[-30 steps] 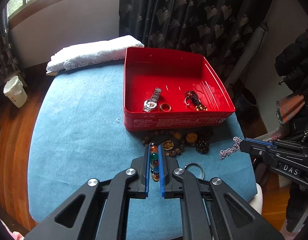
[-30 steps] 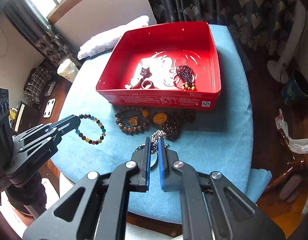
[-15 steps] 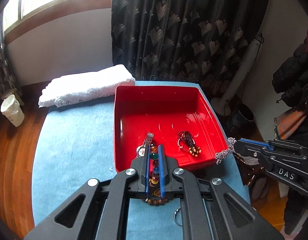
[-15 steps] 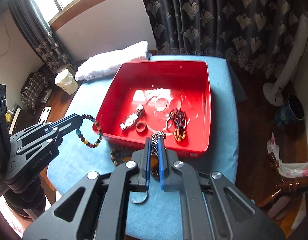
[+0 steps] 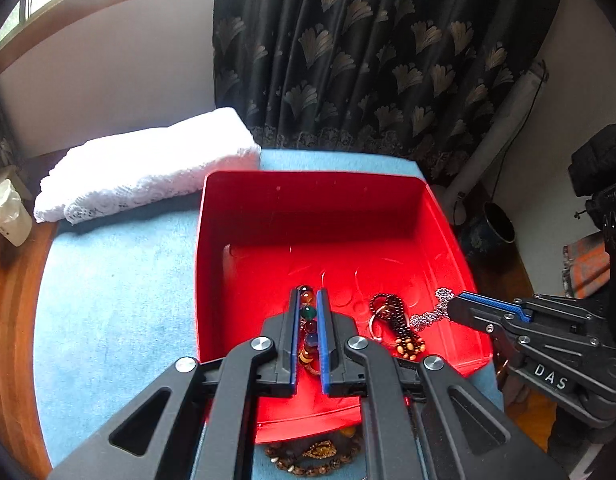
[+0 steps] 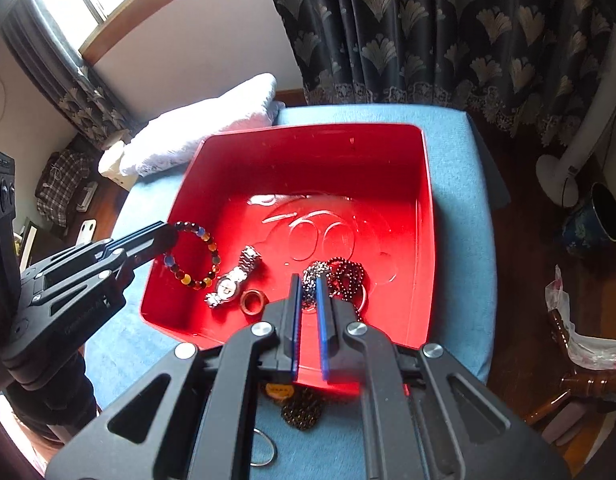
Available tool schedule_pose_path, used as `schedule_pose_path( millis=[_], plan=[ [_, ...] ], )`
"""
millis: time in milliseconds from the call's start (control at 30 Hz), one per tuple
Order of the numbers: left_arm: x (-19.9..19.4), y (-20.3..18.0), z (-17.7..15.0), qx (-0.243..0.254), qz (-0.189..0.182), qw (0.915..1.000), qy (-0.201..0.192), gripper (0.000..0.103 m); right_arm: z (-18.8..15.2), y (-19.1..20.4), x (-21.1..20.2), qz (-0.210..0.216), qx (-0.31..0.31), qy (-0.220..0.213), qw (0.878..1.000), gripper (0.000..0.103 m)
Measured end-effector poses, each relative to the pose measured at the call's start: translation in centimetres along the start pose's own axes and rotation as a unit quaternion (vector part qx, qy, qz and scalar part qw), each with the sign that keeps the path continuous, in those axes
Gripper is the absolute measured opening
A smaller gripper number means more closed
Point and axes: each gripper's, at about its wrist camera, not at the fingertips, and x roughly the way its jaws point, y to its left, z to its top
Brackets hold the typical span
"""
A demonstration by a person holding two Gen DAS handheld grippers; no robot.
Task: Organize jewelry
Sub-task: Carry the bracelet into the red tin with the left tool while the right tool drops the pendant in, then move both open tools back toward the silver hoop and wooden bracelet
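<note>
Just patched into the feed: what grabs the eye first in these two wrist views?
The shiny red rectangular tin on the blue cloth-covered table dominates both views. Over it, the left gripper is shut on a multicoloured glass-bead bracelet, and the right gripper is shut on a silver chain. A silver wristwatch and a brown ring already lie inside.

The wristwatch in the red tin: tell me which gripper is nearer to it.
Left. The left gripper, holding a bead bracelet, hangs just beside the wristwatch; the right gripper is farther, beyond the ring.
</note>
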Motion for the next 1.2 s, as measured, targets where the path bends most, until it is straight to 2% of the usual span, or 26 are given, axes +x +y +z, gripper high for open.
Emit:
schedule_pose_path(
  millis=[133, 200, 400, 533, 567, 600, 667, 767, 833, 900, 1000, 1067, 1200],
  plan=[
    [1.8, 0.3, 0.0, 0.001, 0.003, 0.9998, 0.021, 0.008, -0.1, -0.2, 2.1, -0.001, 0.002, 0.021, 1.000, 0.011],
    [1.9, 0.4, -0.2, 0.002, 0.007, 0.9997, 0.023, 0.014, 0.0, -0.4, 2.4, -0.008, 0.005, 0.019, 1.000, 0.018],
    [0.0, 1.0, -0.5, -0.002, 0.014, 0.9999, 0.006, 0.018, -0.3, -0.7, 0.7, -0.015, 0.005, -0.004, 1.000, 0.018],
    [-2.5, 0.9, -0.6, 0.000, 0.028, 0.9994, -0.019, 0.036, -0.6, -0.4, -1.2, -0.014, 0.002, -0.020, 1.000, 0.018],
    [-3.2, 0.9, -0.8, 0.000, 0.031, 0.9992, -0.027, 0.040, -0.9, -0.3, -1.7, -0.014, -0.001, -0.024, 1.000, 0.021],
    [-4.1, 0.9, -1.0, 0.000, 0.034, 0.9988, -0.036, 0.043, -1.1, -0.2, -2.3, -0.015, -0.003, -0.029, 0.999, 0.028],
    [-5.5, 1.0, -1.5, -0.001, 0.041, 0.9979, -0.050, 0.065, -1.8, 0.0, -3.3, -0.016, -0.006, -0.040, 0.999, 0.037],
    [-7.5, 1.3, -2.9, -0.001, 0.052, 0.9962, -0.070, 0.071, -2.9, 0.3, -4.8, -0.016, -0.010, -0.053, 0.998, 0.039],
    [-8.5, 1.6, -4.0, -0.003, 0.055, 0.9956, -0.075, 0.078, -4.0, 0.5, -5.8, -0.010, -0.011, -0.060, 0.998, 0.046],
    [-9.1, 1.9, -5.2, -0.006, 0.056, 0.9956, -0.075, 0.080, -5.2, 0.8, -6.4, -0.010, -0.015, -0.061, 0.998, 0.058],
    [-9.0, 2.3, -7.0, -0.007, 0.066, 0.9960, -0.060, 0.083, -6.9, 1.3, -6.7, -0.011, -0.017, -0.058, 0.998, 0.070],
    [-8.7, 2.3, -8.3, -0.004, 0.080, 0.9955, -0.050, 0.083, -8.0, 1.5, -6.3, -0.008, -0.015, -0.047, 0.999, 0.075],
    [-7.2, 2.6, -11.1, 0.005, 0.100, 0.9949, -0.011, 0.084, -10.2, 1.9, -5.0, -0.004, -0.008, -0.017, 1.000, 0.075]
  ],
)
